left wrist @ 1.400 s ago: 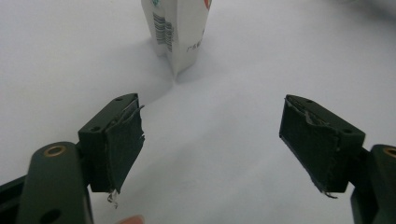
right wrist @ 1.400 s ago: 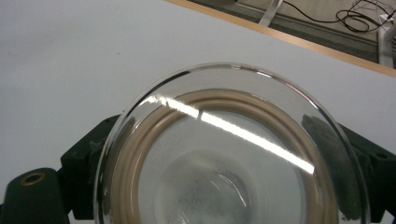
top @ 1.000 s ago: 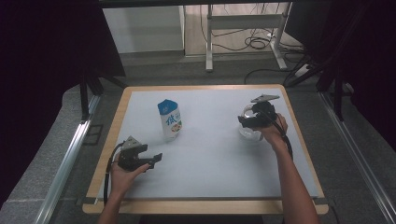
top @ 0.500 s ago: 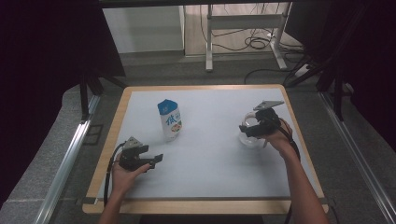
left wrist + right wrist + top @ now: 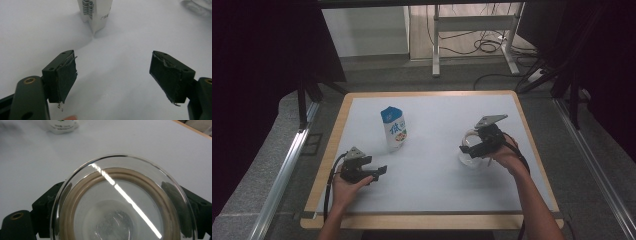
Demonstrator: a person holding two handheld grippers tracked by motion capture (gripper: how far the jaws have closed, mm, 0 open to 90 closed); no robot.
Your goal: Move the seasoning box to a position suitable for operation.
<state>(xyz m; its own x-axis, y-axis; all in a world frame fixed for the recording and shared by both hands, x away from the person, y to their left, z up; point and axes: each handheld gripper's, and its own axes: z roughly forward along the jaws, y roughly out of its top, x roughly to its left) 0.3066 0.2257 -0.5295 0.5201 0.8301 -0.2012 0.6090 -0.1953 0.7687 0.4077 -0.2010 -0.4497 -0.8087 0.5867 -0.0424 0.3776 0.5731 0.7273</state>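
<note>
Right gripper [image 5: 473,148] clamped on a glass lid [image 5: 122,200] near the table's [image 5: 437,105] right edge.
The lid sits between its jaws, a tan ring inside the rim. The left gripper [image 5: 113,75] gapes wide, holding nothing, near the front-left corner; a carton [image 5: 394,128] stands beyond it.

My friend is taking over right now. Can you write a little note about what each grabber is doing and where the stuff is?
Right gripper: jaws on either side of the clear round glass jar, apparently shut on it, at the table's right.
Left gripper: open, empty, low over the white table.
White-and-blue milk carton: upright, beyond the left gripper, untouched.
Done: jar gripped.
Left: probably picking up the carton.
</note>
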